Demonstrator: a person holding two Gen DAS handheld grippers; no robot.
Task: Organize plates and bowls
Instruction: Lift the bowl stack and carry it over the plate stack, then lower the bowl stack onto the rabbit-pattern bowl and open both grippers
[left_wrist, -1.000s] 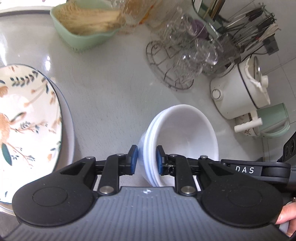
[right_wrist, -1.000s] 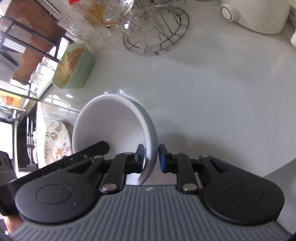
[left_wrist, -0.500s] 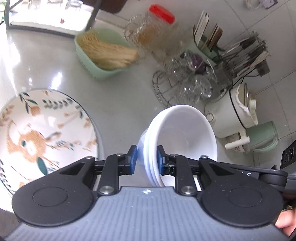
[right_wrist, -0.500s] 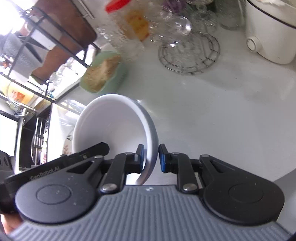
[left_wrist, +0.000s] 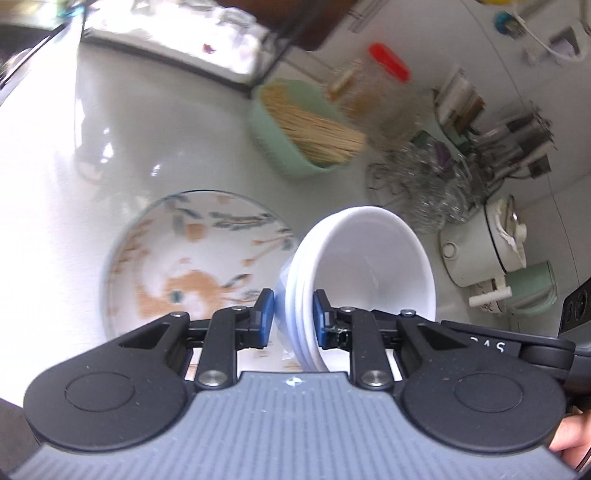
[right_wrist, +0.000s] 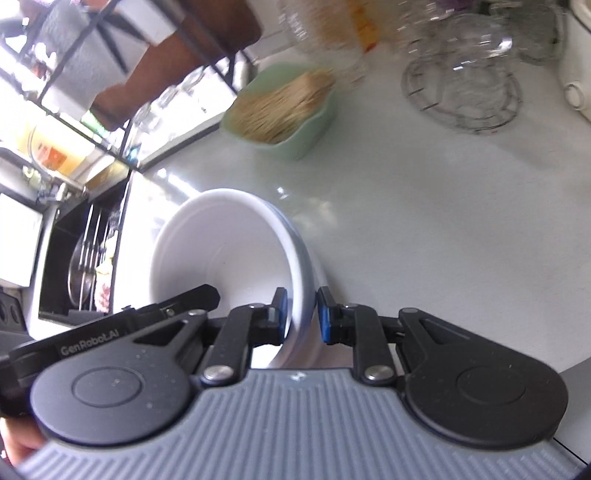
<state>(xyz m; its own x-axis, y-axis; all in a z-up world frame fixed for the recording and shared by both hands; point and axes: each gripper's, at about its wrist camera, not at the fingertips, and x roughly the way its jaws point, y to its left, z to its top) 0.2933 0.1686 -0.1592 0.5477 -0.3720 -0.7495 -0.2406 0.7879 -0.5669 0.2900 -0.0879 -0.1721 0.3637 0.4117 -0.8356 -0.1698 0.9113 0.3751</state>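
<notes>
A stack of white bowls (left_wrist: 365, 258) is held in the air between both grippers. My left gripper (left_wrist: 293, 320) is shut on the stack's left rim. My right gripper (right_wrist: 300, 314) is shut on the opposite rim of the same stack of white bowls (right_wrist: 229, 251). A plate painted with a deer and leaves (left_wrist: 192, 254) lies on the white counter, below and to the left of the bowls. The base of the stack is hidden.
A green basket of chopsticks (left_wrist: 306, 129) and a red-lidded jar (left_wrist: 373, 85) stand at the back. A wire rack of glasses (left_wrist: 421, 181), a white cooker (left_wrist: 484, 243) and a green kettle (left_wrist: 524, 291) are at the right. A sink (right_wrist: 77, 266) lies left of the counter.
Both grippers have risen with the bowl stack and shifted left. The deer plate now sits nearer the centre, under the left gripper, and more of the back of the counter shows.
</notes>
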